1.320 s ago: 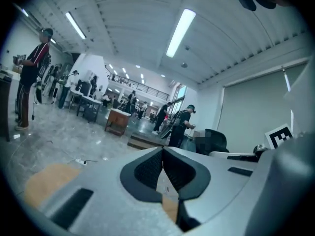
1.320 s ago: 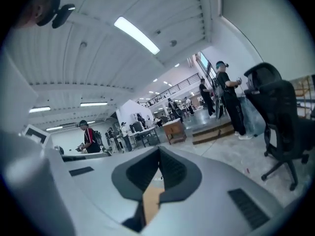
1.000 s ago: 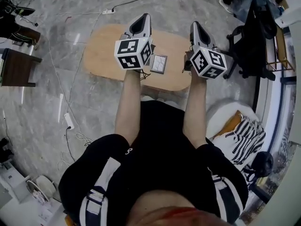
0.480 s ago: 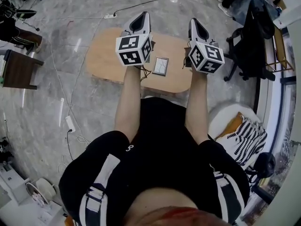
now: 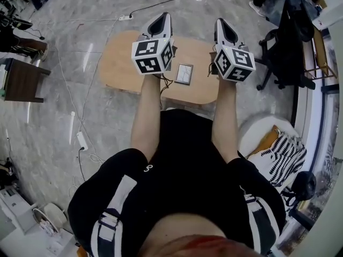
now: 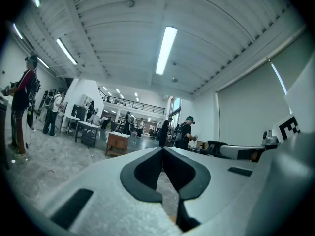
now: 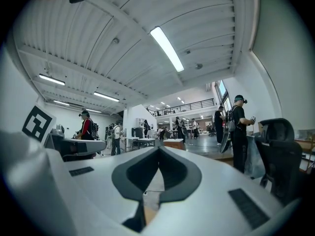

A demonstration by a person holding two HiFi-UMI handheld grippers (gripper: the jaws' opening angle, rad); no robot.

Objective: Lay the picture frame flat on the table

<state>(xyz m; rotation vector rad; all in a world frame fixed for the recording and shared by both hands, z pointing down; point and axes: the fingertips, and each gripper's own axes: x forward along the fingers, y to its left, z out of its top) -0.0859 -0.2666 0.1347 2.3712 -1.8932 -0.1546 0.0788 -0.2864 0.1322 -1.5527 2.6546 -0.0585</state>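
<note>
A small picture frame [image 5: 184,74] with a light picture in it rests on the oval wooden table [image 5: 120,63], near its front edge, between my two arms. The left gripper [image 5: 162,19] is held above the table to the frame's left, jaws shut and empty, tip pointing away from me. To the frame's right the right gripper [image 5: 222,24] is held the same way, shut with nothing in it. In the left gripper view the closed tips [image 6: 163,149] meet in front of a hall; the right gripper view shows its closed tips [image 7: 158,149] likewise. Neither gripper touches the frame.
A power strip [image 5: 124,13] and cables lie on the marble floor beyond the table. A black office chair [image 5: 284,47] stands to the right, a dark side table [image 5: 21,79] to the left. A striped cushion [image 5: 281,154] lies at the right. Several people stand in the hall.
Both grippers have risen slightly and drawn a little farther from me over the table. The frame stays in place, and both jaws stay shut.
</note>
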